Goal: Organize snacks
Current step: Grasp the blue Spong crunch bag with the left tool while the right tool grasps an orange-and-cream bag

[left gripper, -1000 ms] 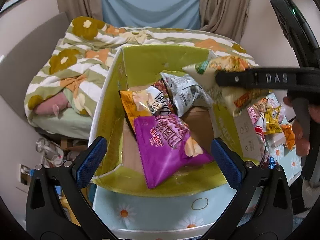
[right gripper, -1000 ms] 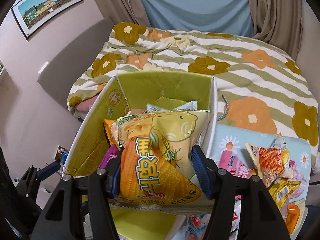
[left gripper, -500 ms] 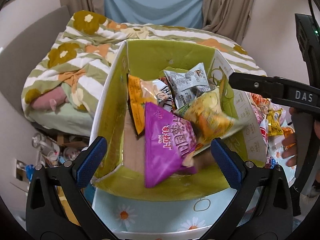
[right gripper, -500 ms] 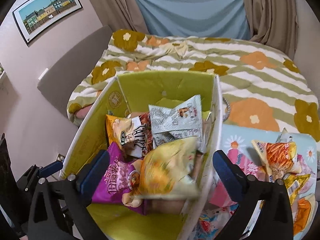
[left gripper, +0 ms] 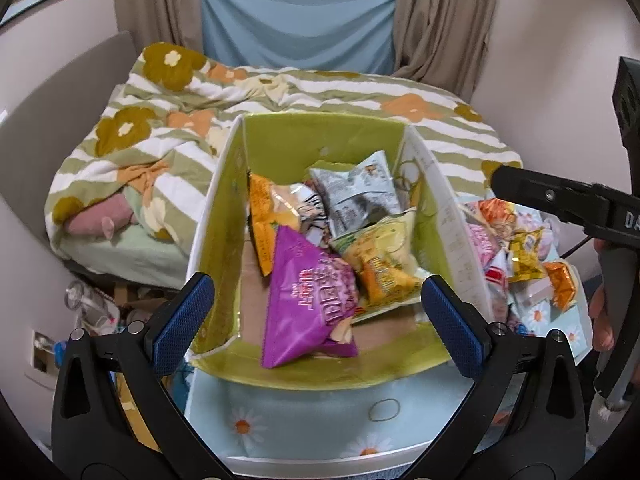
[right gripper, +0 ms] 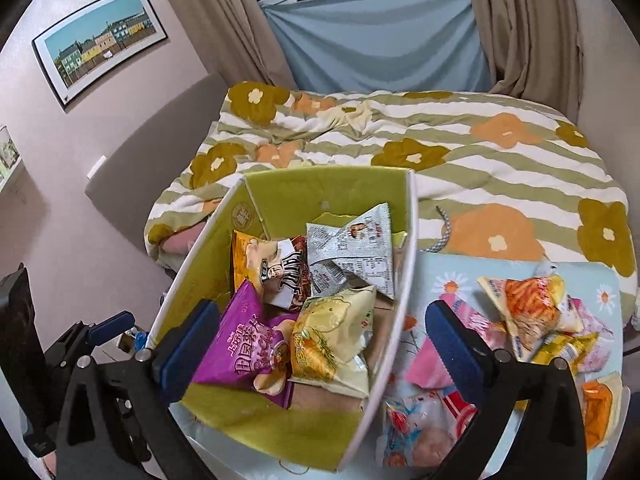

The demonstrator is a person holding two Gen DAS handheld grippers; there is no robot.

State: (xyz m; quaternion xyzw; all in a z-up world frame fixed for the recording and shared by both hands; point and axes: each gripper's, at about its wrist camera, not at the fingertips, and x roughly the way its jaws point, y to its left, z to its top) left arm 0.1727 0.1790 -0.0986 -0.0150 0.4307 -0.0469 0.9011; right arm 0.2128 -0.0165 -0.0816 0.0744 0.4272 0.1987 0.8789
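A green-lined cardboard box (left gripper: 224,216) (right gripper: 192,268) holds several snack bags. A yellow corn-snack bag (left gripper: 380,256) (right gripper: 332,336) lies in it beside a purple bag (left gripper: 308,304) (right gripper: 244,352), a silver bag (left gripper: 356,196) (right gripper: 352,252) and an orange bag (left gripper: 260,220). My left gripper (left gripper: 318,320) is open and empty at the box's near edge. My right gripper (right gripper: 324,344) is open and empty above the box's right wall. More loose snacks (left gripper: 520,240) (right gripper: 532,312) lie right of the box.
The box stands on a daisy-print table (left gripper: 304,412) (right gripper: 448,276). A bed with a striped floral quilt (left gripper: 168,128) (right gripper: 480,148) lies behind. The right gripper's black body (left gripper: 568,200) shows at the right. Clutter sits on the floor to the left (left gripper: 92,304).
My right gripper opened and dropped the yellow corn-snack bag into the box, then drew back. The bag now rests beside the purple bag. My left gripper stayed open.
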